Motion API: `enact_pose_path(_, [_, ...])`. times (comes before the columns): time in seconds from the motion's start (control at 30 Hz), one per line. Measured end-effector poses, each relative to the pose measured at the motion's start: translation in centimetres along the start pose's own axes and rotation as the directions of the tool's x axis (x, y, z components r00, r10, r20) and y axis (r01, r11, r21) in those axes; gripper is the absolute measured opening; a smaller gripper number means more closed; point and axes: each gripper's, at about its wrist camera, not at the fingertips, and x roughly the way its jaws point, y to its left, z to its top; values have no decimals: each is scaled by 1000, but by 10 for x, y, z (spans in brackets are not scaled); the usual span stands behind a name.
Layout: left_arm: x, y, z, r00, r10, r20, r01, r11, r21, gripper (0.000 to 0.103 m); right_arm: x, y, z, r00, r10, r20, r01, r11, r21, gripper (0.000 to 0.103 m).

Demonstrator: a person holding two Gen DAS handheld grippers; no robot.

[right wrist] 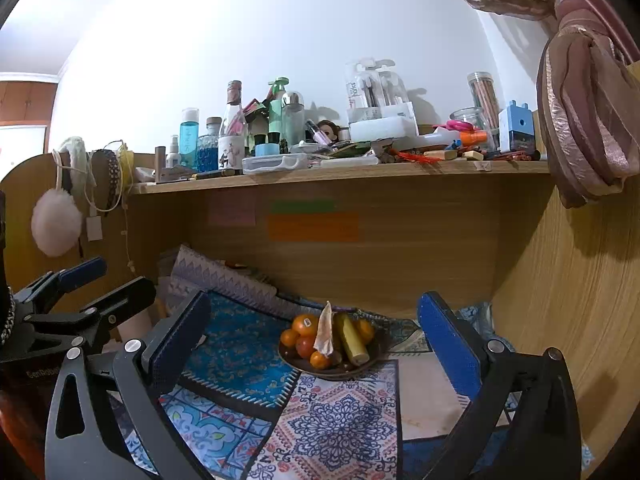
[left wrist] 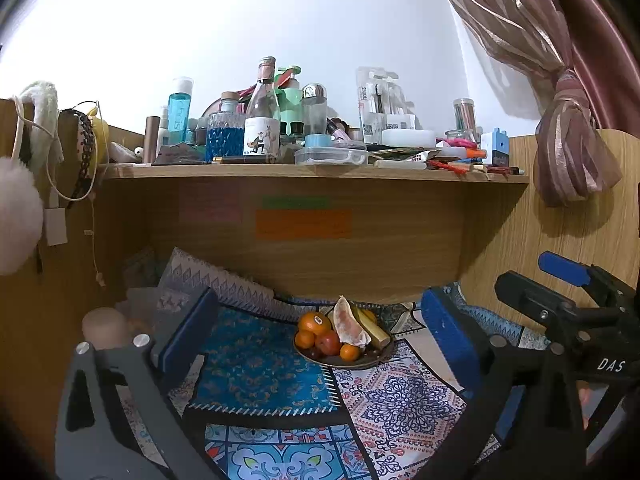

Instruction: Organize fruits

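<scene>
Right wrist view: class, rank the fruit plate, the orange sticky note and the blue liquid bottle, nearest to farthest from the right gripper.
1. Fruit plate, on the cloth ahead of the right gripper.
2. Orange sticky note, on the back panel.
3. Blue liquid bottle, upper shelf, left.

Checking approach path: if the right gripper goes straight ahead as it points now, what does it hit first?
Probably the fruit plate. The right gripper is open and empty, and the plate sits between its fingers in the right wrist view, with only patterned cloth before it. Depth is unclear, so it may pass above.
</scene>
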Motion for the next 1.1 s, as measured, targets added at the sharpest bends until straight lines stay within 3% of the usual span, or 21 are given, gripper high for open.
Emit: enact_pose_path(1.1, [5,1,-2,1000,-20,4,20,1000,17,103,0,-2,-1,1000,-13,10,13,1000,6,103])
